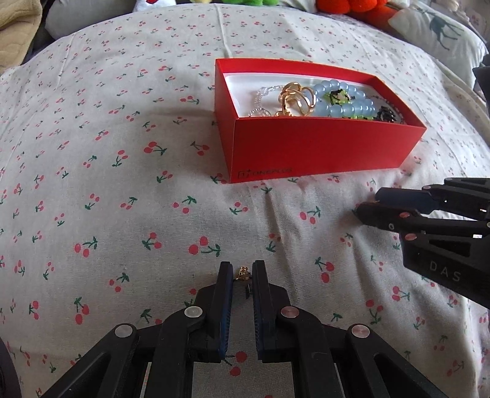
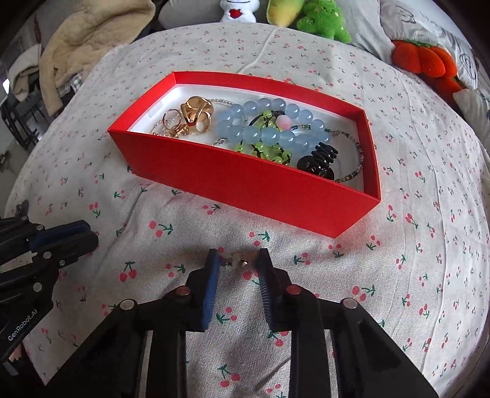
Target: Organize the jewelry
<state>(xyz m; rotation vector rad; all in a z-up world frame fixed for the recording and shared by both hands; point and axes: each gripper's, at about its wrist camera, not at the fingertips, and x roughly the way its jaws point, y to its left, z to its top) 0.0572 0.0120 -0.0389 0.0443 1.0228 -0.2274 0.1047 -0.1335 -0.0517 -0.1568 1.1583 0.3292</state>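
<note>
A red box (image 1: 321, 147) (image 2: 245, 180) stands on the cherry-print sheet and holds gold rings (image 2: 196, 114), a blue bead bracelet (image 2: 269, 134), green beads (image 2: 263, 150) and a black hair claw (image 2: 318, 159). My left gripper (image 1: 242, 265) (image 2: 92, 234) is shut on a tiny gold earring (image 1: 243, 272), just above the sheet in front of the box. To its right, my right gripper (image 2: 238, 254) (image 1: 367, 202) hangs low over the sheet with its jaws narrow around another small earring (image 2: 237, 259). That earring touches the left pad, and a sliver of gap shows at the right pad.
The box lies slanted just beyond both grippers. Plush toys (image 2: 321, 21) and an orange plush (image 2: 422, 61) line the bed's far edge. A beige blanket (image 2: 85, 39) is heaped at the far left, and a pillow (image 1: 444, 33) lies at the far right.
</note>
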